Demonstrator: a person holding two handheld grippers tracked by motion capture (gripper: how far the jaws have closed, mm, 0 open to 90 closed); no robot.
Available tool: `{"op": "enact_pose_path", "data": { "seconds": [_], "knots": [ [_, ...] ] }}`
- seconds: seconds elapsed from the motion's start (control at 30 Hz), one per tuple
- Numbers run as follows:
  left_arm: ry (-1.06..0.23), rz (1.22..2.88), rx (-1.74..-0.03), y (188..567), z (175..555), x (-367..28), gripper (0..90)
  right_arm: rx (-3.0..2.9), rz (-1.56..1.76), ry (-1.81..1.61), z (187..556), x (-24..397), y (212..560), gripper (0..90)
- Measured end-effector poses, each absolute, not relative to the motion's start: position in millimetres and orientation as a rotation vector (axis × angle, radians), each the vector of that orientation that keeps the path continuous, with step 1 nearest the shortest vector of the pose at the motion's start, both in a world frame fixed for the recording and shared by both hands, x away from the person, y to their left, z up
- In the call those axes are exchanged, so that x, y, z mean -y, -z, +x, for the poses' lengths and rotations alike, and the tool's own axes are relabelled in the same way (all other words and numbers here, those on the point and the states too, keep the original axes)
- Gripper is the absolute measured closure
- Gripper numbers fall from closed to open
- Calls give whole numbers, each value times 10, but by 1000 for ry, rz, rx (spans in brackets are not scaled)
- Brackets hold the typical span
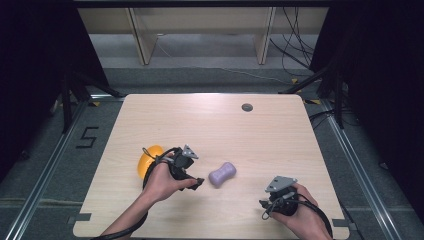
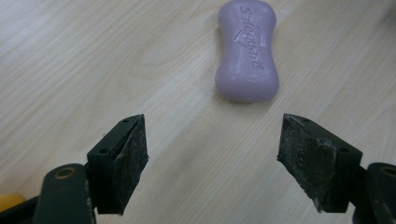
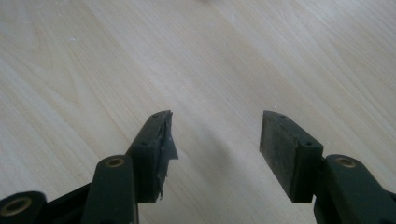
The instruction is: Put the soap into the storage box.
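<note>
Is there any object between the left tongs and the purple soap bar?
Nothing visible. The left tongs are open, and only bare table lies between them and the soap bar.

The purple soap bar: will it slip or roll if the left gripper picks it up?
The soap bar lies flat, so it probably won't roll. Its smooth, rounded sides may slip; its narrow waist looks easiest to pinch. It looks rigid.

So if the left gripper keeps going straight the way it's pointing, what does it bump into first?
Most likely the purple soap. It lies on the table just ahead of the left gripper, whose jaws are open and empty, though a little to the right of dead centre.
</note>
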State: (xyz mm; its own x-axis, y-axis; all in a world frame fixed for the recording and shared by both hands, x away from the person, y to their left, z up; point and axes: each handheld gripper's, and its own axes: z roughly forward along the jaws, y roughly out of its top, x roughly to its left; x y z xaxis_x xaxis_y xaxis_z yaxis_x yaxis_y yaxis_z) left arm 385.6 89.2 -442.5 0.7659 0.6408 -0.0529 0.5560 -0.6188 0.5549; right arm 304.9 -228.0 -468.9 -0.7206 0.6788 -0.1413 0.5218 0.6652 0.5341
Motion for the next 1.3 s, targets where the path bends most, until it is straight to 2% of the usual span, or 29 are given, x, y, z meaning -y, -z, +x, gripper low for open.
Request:
{"op": "enact_pose_path", "data": {
  "seconds": [0.1,0.67,0.77,1.3],
  "knots": [
    [-156,2427,-884,4458,3914,-796,230,-2547,960,-675,3049,2280,4691,443],
    [-144,2490,-915,4542,4110,-401,275,-2543,995,-717,3048,2288,4704,438],
    [-139,2546,-888,4542,4160,-333,277,-2548,1023,-722,3036,2280,4706,437],
    [-121,2552,-902,4591,4253,-132,284,-2559,968,-703,3061,2305,4701,434]
  ]
}}
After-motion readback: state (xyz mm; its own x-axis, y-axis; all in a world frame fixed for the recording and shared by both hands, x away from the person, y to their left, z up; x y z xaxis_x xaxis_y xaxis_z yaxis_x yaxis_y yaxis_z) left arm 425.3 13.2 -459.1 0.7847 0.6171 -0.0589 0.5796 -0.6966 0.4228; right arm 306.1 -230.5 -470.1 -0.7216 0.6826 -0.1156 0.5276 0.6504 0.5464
